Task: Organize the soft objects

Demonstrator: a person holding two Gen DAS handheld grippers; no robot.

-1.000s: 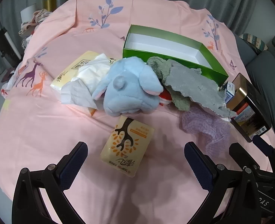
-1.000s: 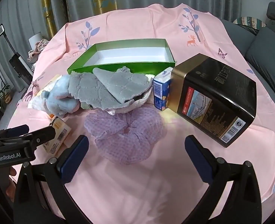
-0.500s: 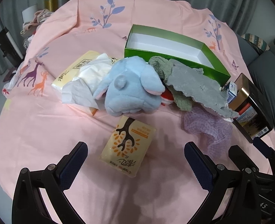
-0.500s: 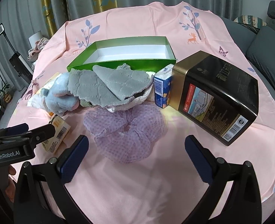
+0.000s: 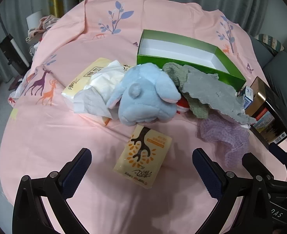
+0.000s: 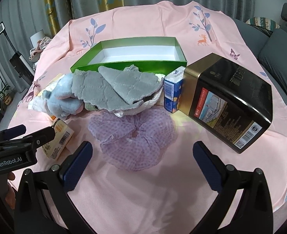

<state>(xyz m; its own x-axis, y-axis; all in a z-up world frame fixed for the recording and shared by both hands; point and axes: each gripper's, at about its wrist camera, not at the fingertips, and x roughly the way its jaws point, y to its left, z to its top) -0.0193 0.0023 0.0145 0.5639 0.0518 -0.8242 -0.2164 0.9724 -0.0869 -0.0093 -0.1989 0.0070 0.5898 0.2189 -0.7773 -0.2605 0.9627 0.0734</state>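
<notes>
Both claws gape empty; purple scrunchie lies just ahead of right claw

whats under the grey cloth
Under the grey cloth: a green towel, a white knitted edge and something red and white. The rest is covered.

Fluffy plush toy, nubby grey cloth, glossy tin, matt pink tablecloth.

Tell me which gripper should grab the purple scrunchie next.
Right. The right gripper is open and the purple scrunchie lies straight ahead between its fingers. The left gripper, also open, faces the yellow tissue pack, with the scrunchie off to its right side.
</notes>
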